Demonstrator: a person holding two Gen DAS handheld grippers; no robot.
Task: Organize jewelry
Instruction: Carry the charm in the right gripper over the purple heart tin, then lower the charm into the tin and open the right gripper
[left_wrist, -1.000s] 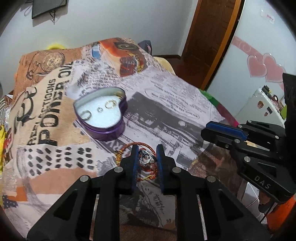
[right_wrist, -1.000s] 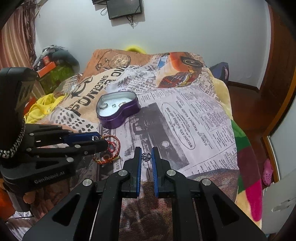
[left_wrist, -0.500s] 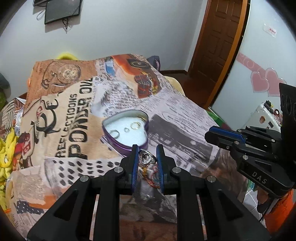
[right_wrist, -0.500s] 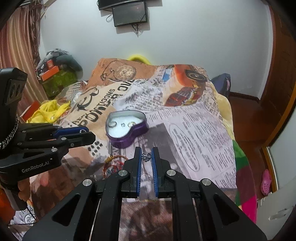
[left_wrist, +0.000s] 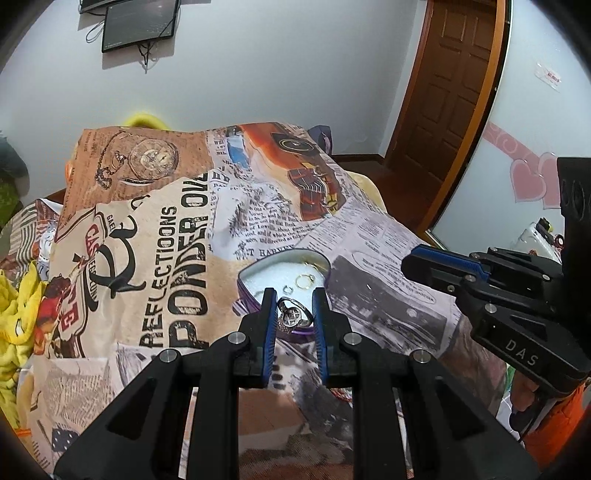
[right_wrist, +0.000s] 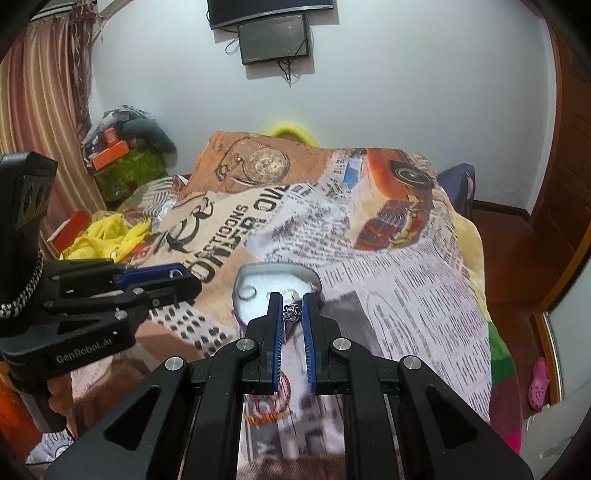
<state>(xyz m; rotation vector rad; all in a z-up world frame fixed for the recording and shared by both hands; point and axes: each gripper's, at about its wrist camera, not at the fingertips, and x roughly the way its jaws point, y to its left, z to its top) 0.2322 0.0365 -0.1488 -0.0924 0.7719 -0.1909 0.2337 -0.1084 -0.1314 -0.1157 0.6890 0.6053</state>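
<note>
Both pieces are mid-carry toward the purple heart-shaped tin (left_wrist: 251, 291) on the bed: the left hand-held gripper (left_wrist: 294, 314) pinches a silver ring (left_wrist: 293, 314), the right hand-held gripper (right_wrist: 292, 311) is pressed nearly together on a small silver charm (right_wrist: 291, 311). Next, I judge, each must hover over the tin's white pad, just past the tips at twelve o'clock, then part its jaws. A second ago both were lower and farther back, beside the orange bracelet (right_wrist: 269, 400), now below the fingers.

Walls: plain white (right_wrist: 424, 92) — two dark screens (right_wrist: 273, 37) at 12 o'clock.
Door: brown wood (left_wrist: 448, 85), 2 o'clock.
Curtain: striped (right_wrist: 40, 99) — 10 o'clock.
Bed: newsprint-patterned blanket (right_wrist: 399, 291).
</note>
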